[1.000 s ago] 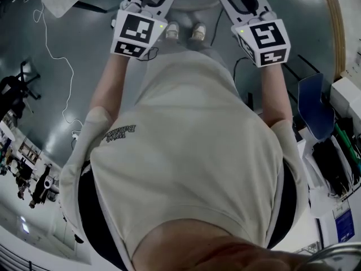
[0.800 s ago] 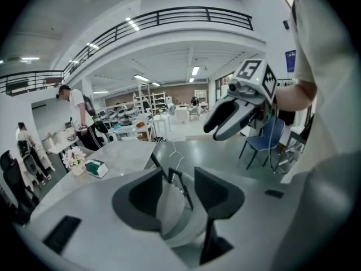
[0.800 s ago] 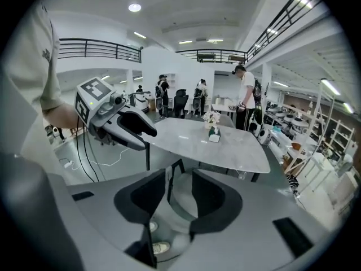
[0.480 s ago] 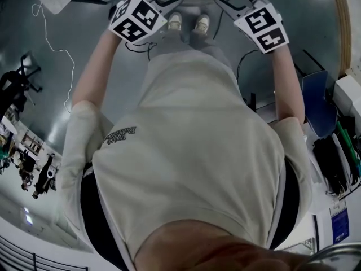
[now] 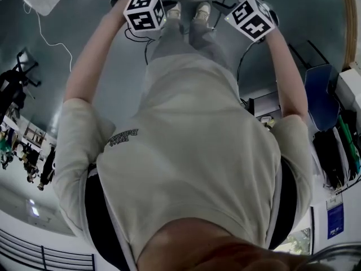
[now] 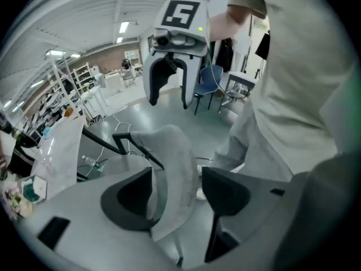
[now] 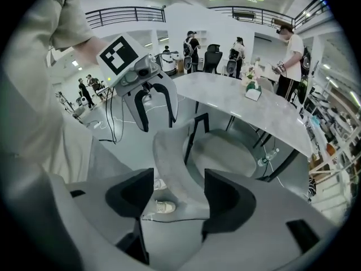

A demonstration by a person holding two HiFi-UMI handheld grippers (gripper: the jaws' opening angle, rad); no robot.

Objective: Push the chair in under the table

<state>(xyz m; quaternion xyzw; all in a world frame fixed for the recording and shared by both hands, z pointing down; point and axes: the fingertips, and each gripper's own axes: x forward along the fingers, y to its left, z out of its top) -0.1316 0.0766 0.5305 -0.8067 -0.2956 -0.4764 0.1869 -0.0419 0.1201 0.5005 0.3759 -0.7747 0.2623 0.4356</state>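
Grey chair back at 12 o'clock stands between the jaws of left gripper and right gripper. Both have just been opening and stand apart, unclamped. Uneven pushing could skew it against the table.

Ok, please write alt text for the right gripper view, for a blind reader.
The right gripper, jaws just opening, straddles the grey chair backrest without pressing it. The left gripper, likewise just opening, straddles its far end; beyond are the seat and a table.
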